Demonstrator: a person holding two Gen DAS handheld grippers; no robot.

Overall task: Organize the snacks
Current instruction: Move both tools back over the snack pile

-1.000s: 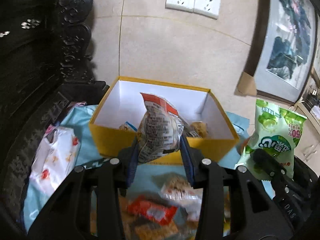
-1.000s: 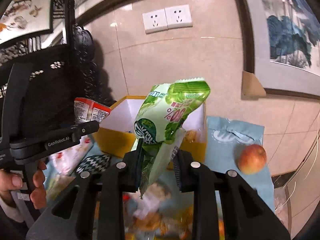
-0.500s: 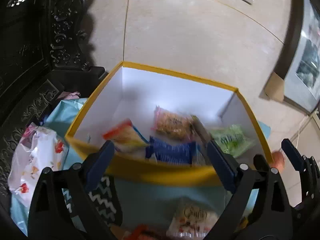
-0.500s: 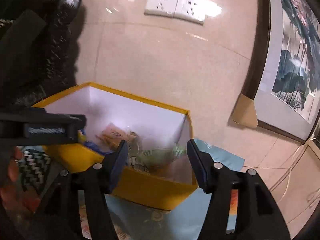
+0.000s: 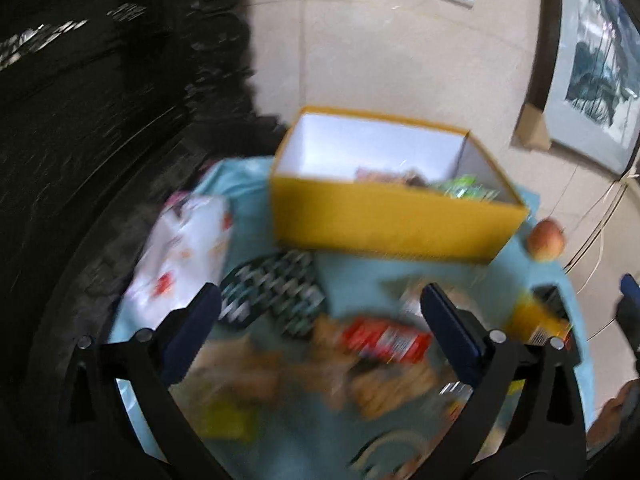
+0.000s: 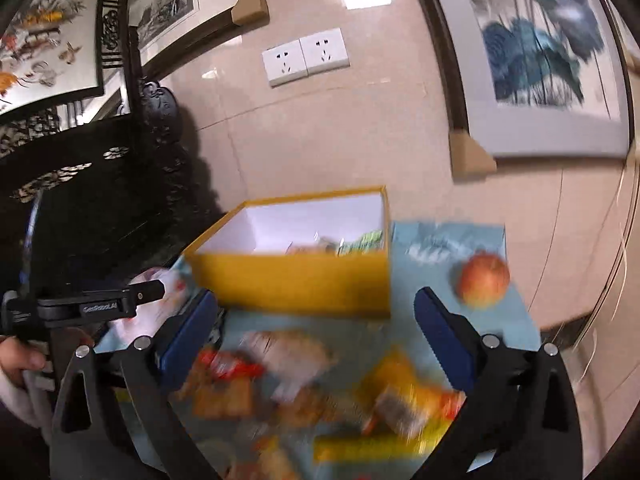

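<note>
A yellow box with a white inside stands on the light blue cloth. Inside it lie several packets, among them a green one. My left gripper hangs in front of the box over a blurred pile of snacks. Its jaws are opening wide and nothing is between them. A red packet lies in that pile. My right gripper is also in front of the box, jaws opening, nothing between them. A yellow packet lies below it.
An apple rests on the cloth right of the box. A white plastic bag and a black-and-white patterned item lie left of it. Dark carved furniture stands at the left, the tiled wall behind.
Both grippers let their packets go into the box and opened wide. Both then drew back from the box to above the snack pile.
</note>
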